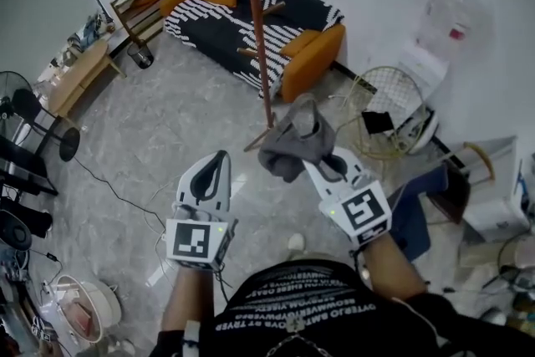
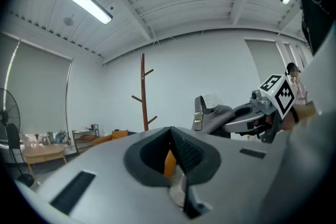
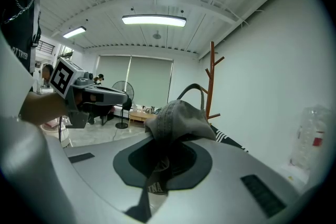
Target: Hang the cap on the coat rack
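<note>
A grey cap (image 1: 294, 142) hangs in the air, my right gripper (image 1: 324, 166) shut on its fabric. In the right gripper view the cap (image 3: 176, 118) bulges up out of the jaws at the gripper's tip (image 3: 163, 157), its strap loop arching over it. The brown wooden coat rack (image 1: 257, 38) stands just beyond the cap, with short pegs up its pole; it shows as a coat rack (image 3: 211, 81) behind the cap and as a coat rack (image 2: 143, 97) by the far wall. My left gripper (image 1: 219, 163) is shut and empty, held left of the cap (image 2: 212, 118).
A black-and-white striped sofa (image 1: 251, 17) with orange cushions stands behind the rack. A round wire basket (image 1: 389, 109) and boxes lie at the right. A standing fan (image 1: 33, 117), a low table (image 1: 79, 75) and a shelf (image 1: 142, 8) line the left side.
</note>
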`<state>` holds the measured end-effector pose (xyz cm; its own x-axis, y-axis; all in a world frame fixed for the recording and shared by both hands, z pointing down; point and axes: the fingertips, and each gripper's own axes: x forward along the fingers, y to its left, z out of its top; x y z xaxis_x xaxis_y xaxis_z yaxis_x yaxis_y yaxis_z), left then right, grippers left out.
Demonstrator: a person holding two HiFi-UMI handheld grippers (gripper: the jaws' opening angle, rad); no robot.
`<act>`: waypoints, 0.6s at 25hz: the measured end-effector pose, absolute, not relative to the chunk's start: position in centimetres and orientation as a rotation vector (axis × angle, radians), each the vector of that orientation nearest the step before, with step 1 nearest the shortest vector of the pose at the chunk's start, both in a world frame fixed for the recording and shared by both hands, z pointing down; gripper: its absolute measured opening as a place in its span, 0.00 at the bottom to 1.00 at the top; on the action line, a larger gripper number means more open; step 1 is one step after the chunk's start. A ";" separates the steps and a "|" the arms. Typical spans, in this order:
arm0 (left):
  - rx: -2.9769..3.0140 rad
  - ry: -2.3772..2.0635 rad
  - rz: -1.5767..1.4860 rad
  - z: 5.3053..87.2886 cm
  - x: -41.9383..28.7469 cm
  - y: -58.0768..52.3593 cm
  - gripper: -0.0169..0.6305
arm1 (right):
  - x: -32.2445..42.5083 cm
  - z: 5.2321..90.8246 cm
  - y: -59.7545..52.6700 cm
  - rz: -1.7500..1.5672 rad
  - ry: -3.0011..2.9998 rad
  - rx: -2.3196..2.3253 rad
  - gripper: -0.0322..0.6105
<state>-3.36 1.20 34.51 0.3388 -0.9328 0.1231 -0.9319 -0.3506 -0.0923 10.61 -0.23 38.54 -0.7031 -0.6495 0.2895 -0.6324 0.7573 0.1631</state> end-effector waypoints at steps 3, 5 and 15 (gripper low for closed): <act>-2.556 1.817 -0.228 34.6 -2.8 -0.5 0.03 | 11.1 38.4 -2.2 -0.086 -2.631 0.972 0.08; -2.545 1.825 -0.227 34.5 -2.3 -1.5 0.03 | 11.6 38.4 -3.5 -0.089 -2.636 0.962 0.08; -2.519 1.900 -0.256 35.4 -2.0 -4.2 0.03 | 11.4 39.3 -6.6 -0.074 -2.656 0.860 0.08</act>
